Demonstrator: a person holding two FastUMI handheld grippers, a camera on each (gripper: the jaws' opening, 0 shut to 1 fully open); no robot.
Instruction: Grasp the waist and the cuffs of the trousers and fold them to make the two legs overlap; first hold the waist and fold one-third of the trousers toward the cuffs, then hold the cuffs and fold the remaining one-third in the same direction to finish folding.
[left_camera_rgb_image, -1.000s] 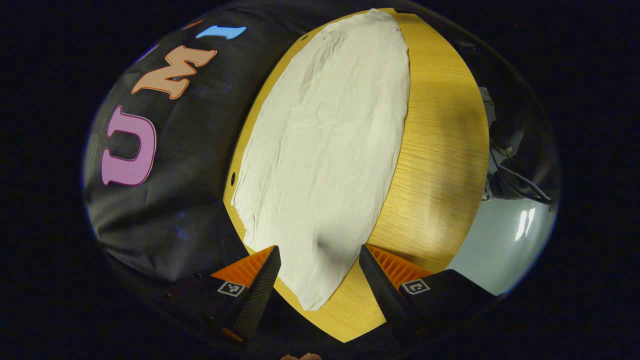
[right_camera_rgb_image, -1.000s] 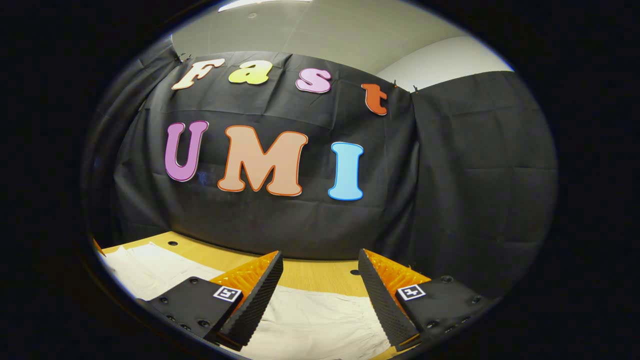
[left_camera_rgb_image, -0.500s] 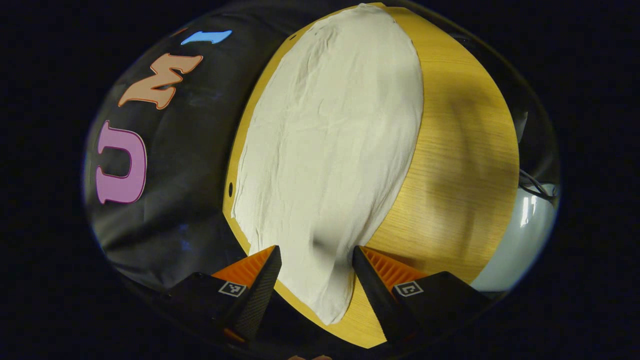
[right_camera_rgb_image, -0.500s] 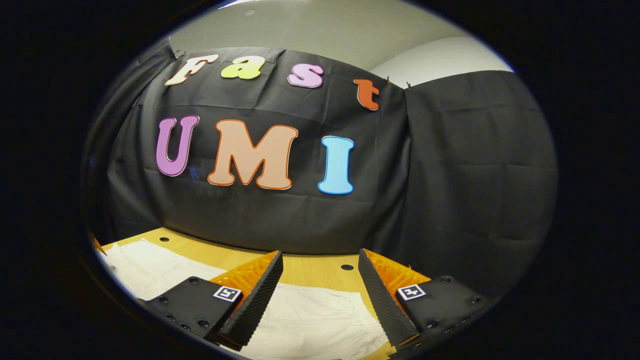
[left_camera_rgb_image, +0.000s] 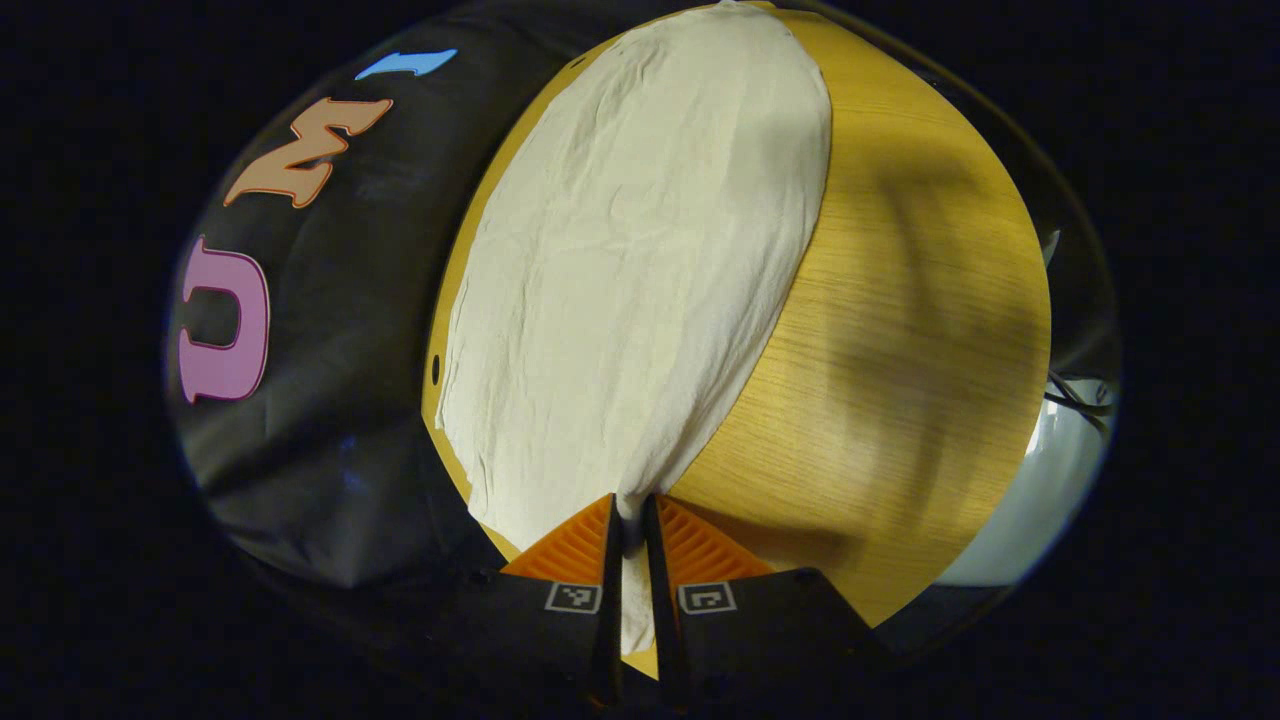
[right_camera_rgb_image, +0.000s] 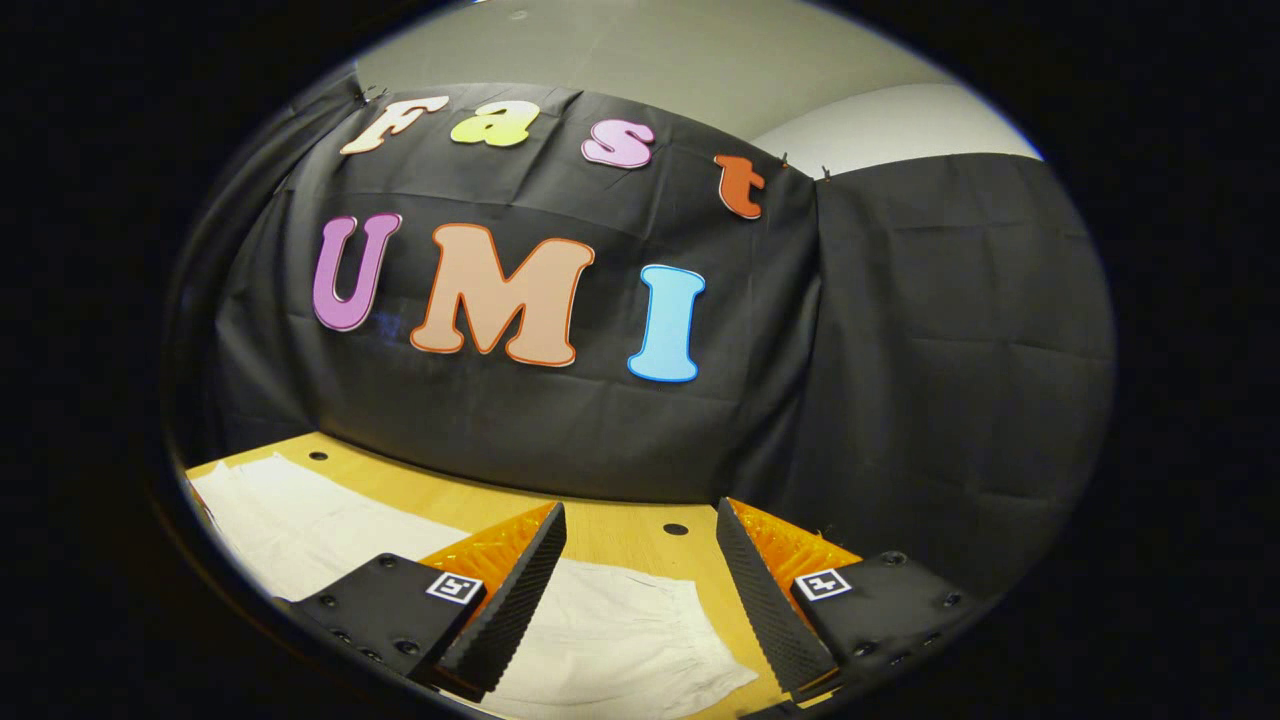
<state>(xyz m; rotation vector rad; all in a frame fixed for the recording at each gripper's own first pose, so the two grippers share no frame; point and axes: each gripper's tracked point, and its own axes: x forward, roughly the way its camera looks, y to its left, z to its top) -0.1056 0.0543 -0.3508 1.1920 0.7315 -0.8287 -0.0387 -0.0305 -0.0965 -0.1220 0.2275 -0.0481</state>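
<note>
Cream-white trousers (left_camera_rgb_image: 640, 260) lie flat and stretched out along the wooden table (left_camera_rgb_image: 900, 330) in the left gripper view. My left gripper (left_camera_rgb_image: 632, 515) is shut on the near end of the trousers, and a strip of the cloth runs back between its two fingers. In the right gripper view the trousers (right_camera_rgb_image: 620, 640) lie on the table (right_camera_rgb_image: 600, 525) just below my right gripper (right_camera_rgb_image: 640, 530). That gripper is open and hangs above the cloth with nothing between its fingers. Which end is waist or cuff I cannot tell.
The booth's black cloth wall (right_camera_rgb_image: 900, 380) stands close behind the table's far edge. Small round holes (right_camera_rgb_image: 675, 528) dot the tabletop near that edge. Pale floor (left_camera_rgb_image: 1040, 490) and cables show past the table's other edge in the left gripper view.
My left gripper went from open around the trousers' end to shut on it. The right gripper stayed open and shifted slightly over the cloth.
</note>
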